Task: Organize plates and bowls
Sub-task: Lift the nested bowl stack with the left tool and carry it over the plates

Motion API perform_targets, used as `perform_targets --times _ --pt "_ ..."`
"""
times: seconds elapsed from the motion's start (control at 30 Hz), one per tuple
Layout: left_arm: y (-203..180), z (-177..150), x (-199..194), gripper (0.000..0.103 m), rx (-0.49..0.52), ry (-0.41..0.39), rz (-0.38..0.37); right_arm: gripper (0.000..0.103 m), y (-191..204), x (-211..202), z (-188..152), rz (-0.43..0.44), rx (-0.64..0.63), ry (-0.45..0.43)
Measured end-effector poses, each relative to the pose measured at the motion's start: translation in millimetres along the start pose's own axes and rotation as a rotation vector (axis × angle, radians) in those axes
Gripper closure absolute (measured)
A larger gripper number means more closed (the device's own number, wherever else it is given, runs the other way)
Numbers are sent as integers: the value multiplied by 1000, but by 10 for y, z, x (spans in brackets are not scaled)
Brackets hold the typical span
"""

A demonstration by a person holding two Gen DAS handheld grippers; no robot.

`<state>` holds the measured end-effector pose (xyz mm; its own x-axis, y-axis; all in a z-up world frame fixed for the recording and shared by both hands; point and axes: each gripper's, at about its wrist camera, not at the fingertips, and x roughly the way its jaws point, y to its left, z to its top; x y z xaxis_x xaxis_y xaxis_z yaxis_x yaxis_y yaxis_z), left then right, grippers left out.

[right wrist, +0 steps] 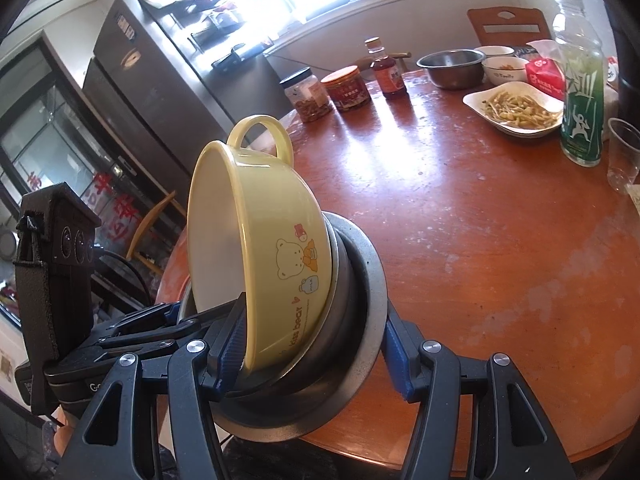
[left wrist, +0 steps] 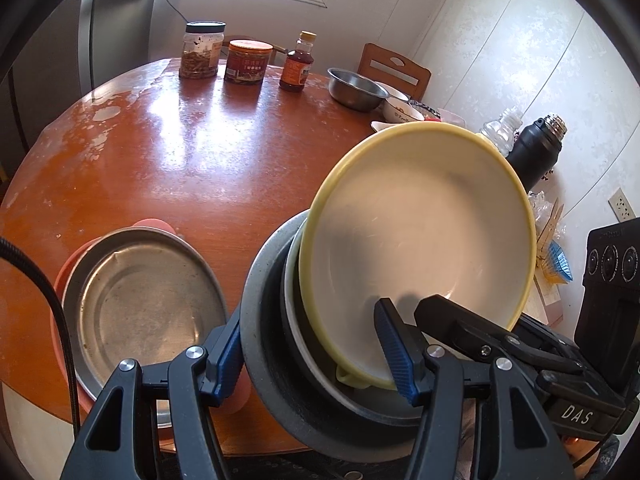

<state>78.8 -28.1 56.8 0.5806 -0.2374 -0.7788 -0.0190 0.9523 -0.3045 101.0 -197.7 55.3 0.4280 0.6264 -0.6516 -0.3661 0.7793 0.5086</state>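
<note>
A yellow bear-print bowl with loop handles is nested, tilted, in a white bowl and a grey stone-look bowl. My left gripper and my right gripper both clamp this stack from opposite sides, one finger inside the yellow bowl, one outside the grey bowl. The stack is held at the near edge of the round table. A steel plate lies on a pink plate left of the stack.
Two jars and a sauce bottle stand at the table's far side. A steel bowl, white bowls, a plate of food, a green bottle, a plastic cup and a black flask crowd the right.
</note>
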Motion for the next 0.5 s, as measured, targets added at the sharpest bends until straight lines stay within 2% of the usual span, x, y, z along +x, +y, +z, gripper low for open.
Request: perform_targets --times 0.5 --pt "329 29 -238 43 -44 -42 21 41 331 234 143 25 -67 19"
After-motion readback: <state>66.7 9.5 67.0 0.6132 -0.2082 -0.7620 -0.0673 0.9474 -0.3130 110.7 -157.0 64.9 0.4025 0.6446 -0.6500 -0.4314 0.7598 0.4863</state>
